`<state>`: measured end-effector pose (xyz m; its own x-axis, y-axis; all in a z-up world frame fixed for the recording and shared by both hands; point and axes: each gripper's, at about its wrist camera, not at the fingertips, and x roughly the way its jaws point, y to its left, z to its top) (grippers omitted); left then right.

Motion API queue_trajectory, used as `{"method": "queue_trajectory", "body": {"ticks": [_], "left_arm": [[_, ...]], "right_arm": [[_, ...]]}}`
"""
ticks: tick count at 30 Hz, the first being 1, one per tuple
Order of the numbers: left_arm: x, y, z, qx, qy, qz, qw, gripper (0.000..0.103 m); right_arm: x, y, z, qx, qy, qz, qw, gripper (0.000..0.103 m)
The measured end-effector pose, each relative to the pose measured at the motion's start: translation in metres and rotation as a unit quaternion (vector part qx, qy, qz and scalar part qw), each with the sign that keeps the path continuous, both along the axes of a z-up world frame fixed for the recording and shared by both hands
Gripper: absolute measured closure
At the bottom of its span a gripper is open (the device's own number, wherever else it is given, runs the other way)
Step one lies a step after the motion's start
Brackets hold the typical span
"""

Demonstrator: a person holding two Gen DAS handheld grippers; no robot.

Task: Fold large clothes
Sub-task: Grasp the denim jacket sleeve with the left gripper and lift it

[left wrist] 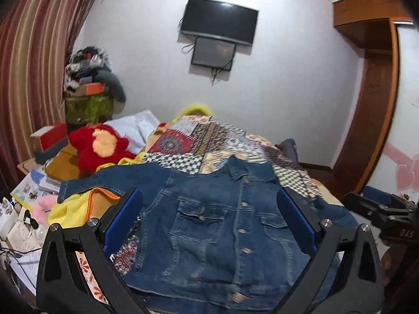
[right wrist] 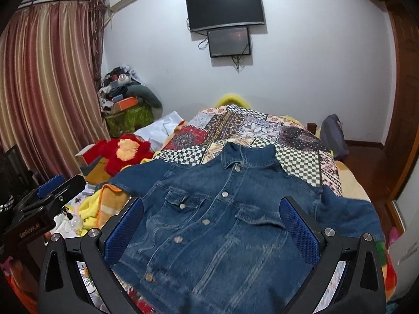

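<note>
And here we are above the bed, both tongs hovering and both spread wide with nothing between them. The left tongs [left wrist: 209, 219] frame the front of the denim jacket [left wrist: 217, 225], and the right tongs [right wrist: 212, 225] look down on that same jacket [right wrist: 222, 225] from the other side.

The jacket lies face up on the patchwork quilt [right wrist: 235, 125], buttoned, collar [right wrist: 246, 154] pointing toward the far wall, hem nearest the cameras. One sleeve [left wrist: 104, 180] stretches out over a yellow blanket [left wrist: 70, 212] at the bed's left side; the other sleeve [right wrist: 351, 209] trails off toward the right edge.

How will it handle? This looks like heavy denim: thick, fairly stiff, with bulky seams, two flap pockets and a row of metal buttons [right wrist: 207, 221] down the middle. It likely won't slip, but it probably resists a sharp crease and springs back if the fold is shallow.

Best holds, by my reading: pinch the shoulder seam and the hem corner on one side, where the cloth is doubled and gives the tongs something solid. Steer clear of the buttons. The sleeves look like the natural first fold, each brought in across the chest.
</note>
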<state>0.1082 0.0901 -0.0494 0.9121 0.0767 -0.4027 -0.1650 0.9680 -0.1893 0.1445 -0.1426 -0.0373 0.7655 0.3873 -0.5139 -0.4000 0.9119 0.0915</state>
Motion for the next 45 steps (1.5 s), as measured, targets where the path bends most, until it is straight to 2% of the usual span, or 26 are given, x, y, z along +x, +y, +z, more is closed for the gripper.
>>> {"method": "queue_trajectory", "body": {"ticks": [7, 10, 13, 16, 17, 20, 24, 26, 28, 30, 32, 33, 35, 39, 40, 41, 43, 45], "left_arm": [[0.057, 0.057, -0.023, 0.002, 0.047, 0.044, 0.9979, 0.0], [0.087, 0.084, -0.045, -0.005, 0.085, 0.04, 0.9956, 0.0], [0.112, 0.11, -0.076, -0.013, 0.139, 0.045, 0.9892, 0.0], [0.131, 0.136, -0.112, -0.057, 0.192, 0.048, 0.9786, 0.0], [0.137, 0.148, -0.127, -0.081, 0.212, 0.052, 0.9726, 0.0], [0.147, 0.169, -0.156, -0.135, 0.236, 0.05, 0.9611, 0.0], [0.154, 0.186, -0.17, -0.215, 0.229, 0.025, 0.949, 0.002], [0.162, 0.192, -0.174, -0.267, 0.213, -0.003, 0.9399, 0.002], [0.173, 0.198, -0.179, -0.297, 0.206, -0.012, 0.9323, 0.003], [0.183, 0.204, -0.183, -0.305, 0.209, -0.008, 0.9291, 0.011], [0.196, 0.212, -0.192, -0.309, 0.219, 0.006, 0.9255, 0.013], [0.199, 0.215, -0.194, -0.308, 0.22, 0.011, 0.9255, 0.013], [0.208, 0.219, -0.2, -0.284, 0.231, 0.035, 0.9298, 0.017], [0.208, 0.215, -0.202, -0.245, 0.237, 0.05, 0.9387, 0.017], [0.208, 0.212, -0.202, -0.23, 0.239, 0.053, 0.942, 0.024], [0.209, 0.206, -0.2, -0.197, 0.25, 0.065, 0.9458, 0.03], [0.211, 0.2, -0.195, -0.145, 0.262, 0.077, 0.9511, 0.054], [0.211, 0.188, -0.181, -0.058, 0.257, 0.099, 0.9594, 0.068]], "right_arm": [[0.076, 0.026, -0.002, -0.012, 0.006, -0.002, 1.0, 0.0], [0.113, 0.038, -0.012, -0.018, 0.026, -0.004, 0.999, 0.0], [0.152, 0.054, -0.036, -0.052, 0.057, -0.004, 0.997, 0.0], [0.187, 0.065, -0.07, -0.084, 0.103, -0.006, 0.991, 0.0], [0.199, 0.068, -0.083, -0.09, 0.123, -0.003, 0.988, 0.0], [0.223, 0.069, -0.117, -0.088, 0.171, 0.004, 0.981, 0.0], [0.246, 0.068, -0.156, -0.057, 0.244, 0.021, 0.968, 0.0], [0.248, 0.07, -0.166, -0.049, 0.262, 0.028, 0.963, 0.0], [0.25, 0.074, -0.175, -0.049, 0.274, 0.036, 0.96, 0.0], [0.249, 0.079, -0.18, -0.052, 0.278, 0.043, 0.958, 0.0], [0.248, 0.083, -0.182, -0.052, 0.282, 0.055, 0.956, 0.0], [0.247, 0.085, -0.182, -0.054, 0.283, 0.063, 0.956, 0.0], [0.245, 0.087, -0.181, -0.056, 0.282, 0.07, 0.955, 0.0], [0.241, 0.089, -0.179, -0.059, 0.275, 0.078, 0.956, 0.0], [0.24, 0.089, -0.178, -0.058, 0.274, 0.079, 0.957, 0.0], [0.239, 0.089, -0.177, -0.059, 0.273, 0.079, 0.957, 0.0], [0.238, 0.089, -0.175, -0.062, 0.27, 0.08, 0.958, 0.0], [0.235, 0.089, -0.17, -0.07, 0.259, 0.08, 0.96, 0.0]]}}
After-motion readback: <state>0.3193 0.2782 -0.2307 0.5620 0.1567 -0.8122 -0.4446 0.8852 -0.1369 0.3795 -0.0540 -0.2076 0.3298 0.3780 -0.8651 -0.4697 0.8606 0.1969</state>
